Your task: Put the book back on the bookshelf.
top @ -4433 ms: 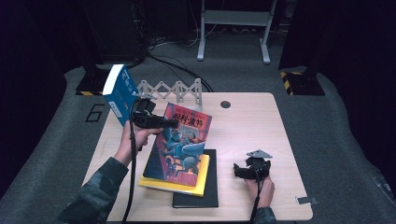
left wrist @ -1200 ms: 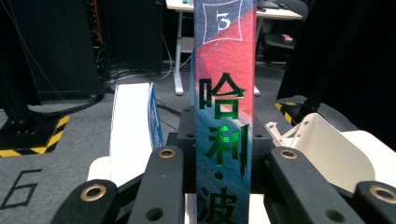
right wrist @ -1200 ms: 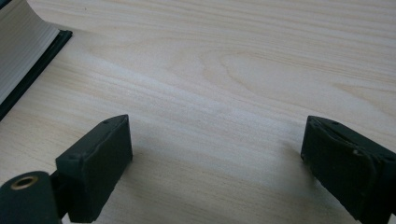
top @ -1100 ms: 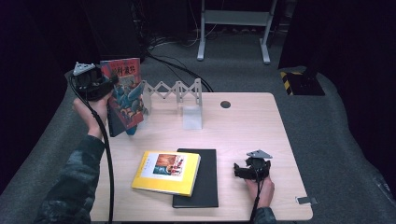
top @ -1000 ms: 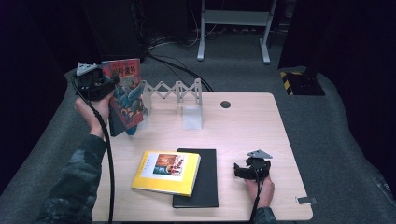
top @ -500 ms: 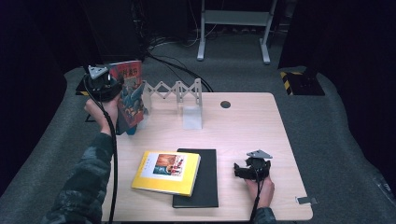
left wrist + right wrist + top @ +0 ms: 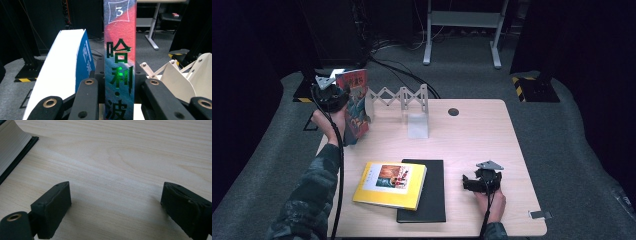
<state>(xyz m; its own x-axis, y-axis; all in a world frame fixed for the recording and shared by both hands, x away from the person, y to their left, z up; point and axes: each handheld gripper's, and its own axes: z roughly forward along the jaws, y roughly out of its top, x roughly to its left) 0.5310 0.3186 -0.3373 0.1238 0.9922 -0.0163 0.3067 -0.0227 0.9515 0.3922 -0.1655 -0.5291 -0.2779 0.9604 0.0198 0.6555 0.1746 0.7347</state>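
My left gripper (image 7: 341, 100) is shut on the spine of a red-and-blue book (image 7: 357, 107), holding it upright at the table's far left corner. In the left gripper view the spine (image 7: 120, 37), with green characters and a "3", stands between the two black jaws (image 7: 120, 87). Just to its left stands a blue book (image 7: 75, 67), pages facing me. The white folding rack (image 7: 399, 97) is right of the held book. Near the front right, my right gripper (image 7: 469, 182) rests on the table, open, with bare wood between its jaws (image 7: 115, 212).
A yellow book (image 7: 389, 184) lies on a black book (image 7: 429, 192) at the front centre; the black book's edge (image 7: 15, 152) is left of the right gripper. The rack's white dividers (image 7: 185, 77) stand close on the right. A cable hole (image 7: 453, 111) sits at the back.
The left hand has carried the red-and-blue book from the front stack to the far left, then lowered it rightward toward the rack. The right hand has stayed still.
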